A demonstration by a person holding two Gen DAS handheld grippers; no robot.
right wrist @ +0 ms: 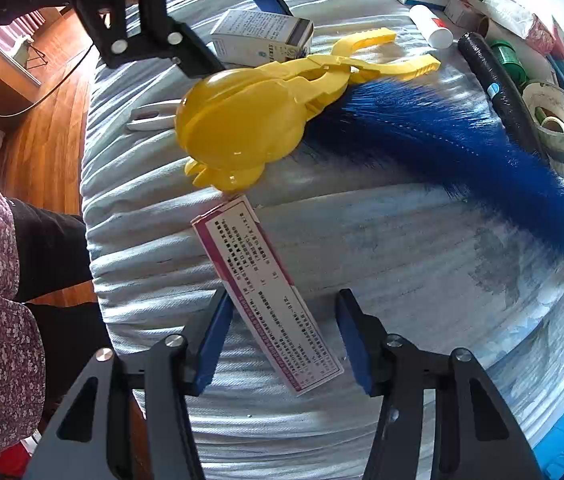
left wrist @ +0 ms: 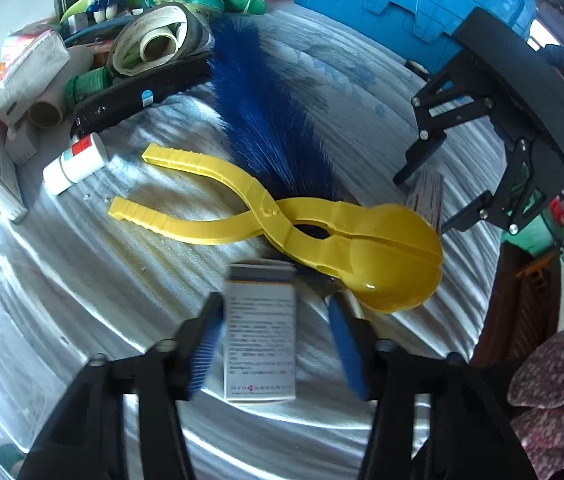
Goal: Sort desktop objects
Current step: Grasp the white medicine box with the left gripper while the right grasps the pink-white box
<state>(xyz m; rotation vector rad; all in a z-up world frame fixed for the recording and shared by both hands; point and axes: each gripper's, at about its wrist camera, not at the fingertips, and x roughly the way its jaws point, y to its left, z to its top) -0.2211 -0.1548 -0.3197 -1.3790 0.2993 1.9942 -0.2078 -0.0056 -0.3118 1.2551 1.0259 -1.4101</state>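
- Left claw (left wrist: 277,344) straddles a blurred white box (left wrist: 259,332); contact unclear.
- Right claw (right wrist: 286,340) stands apart around the pink-edged box (right wrist: 265,300), whose far end hides under the yellow tongs (right wrist: 249,120).

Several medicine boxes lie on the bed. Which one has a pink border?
The long flat box between the right gripper's fingers, touching the yellow snowball clamp. The box at the left gripper is white and blue.

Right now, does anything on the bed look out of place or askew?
Yes. The yellow snowball-maker tongs lie across the narrow end of the blue feather duster, pinning it. The pink-edged medicine box lies slanted between the right gripper's fingers, one end touching the tongs' scoop.
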